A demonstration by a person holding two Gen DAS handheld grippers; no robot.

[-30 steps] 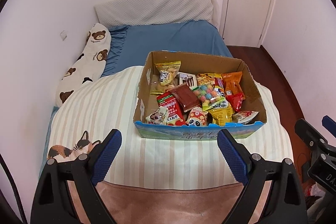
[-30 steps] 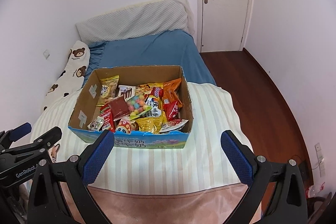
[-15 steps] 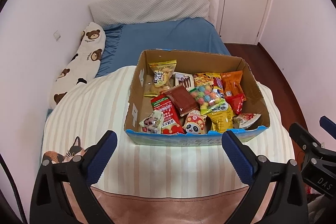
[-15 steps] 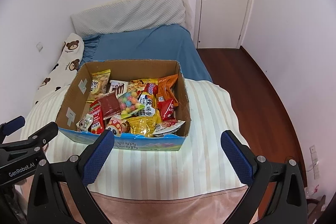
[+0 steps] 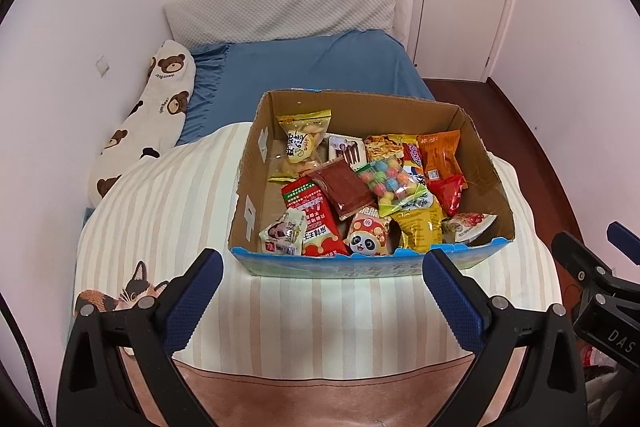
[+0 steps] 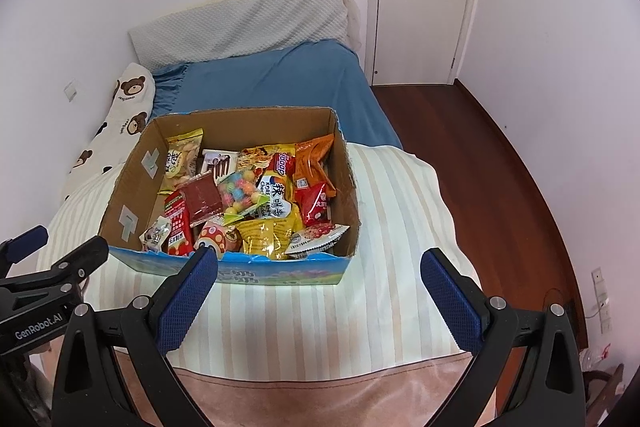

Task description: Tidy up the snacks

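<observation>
An open cardboard box sits flat on the striped blanket — blue printed near wall, brown inside. Snack packets lie jumbled in it — red, yellow, orange wrappers overlapping.

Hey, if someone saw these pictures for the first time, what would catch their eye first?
The open cardboard box crammed with bright snack packets, sitting on the striped blanket at the near end of the bed. Next, the bear-print pillow against the left wall, and the two open tools, left tool and right tool, hovering empty before the box.

Left claw has spread wider; both claws sit nearer the snack box.
</observation>
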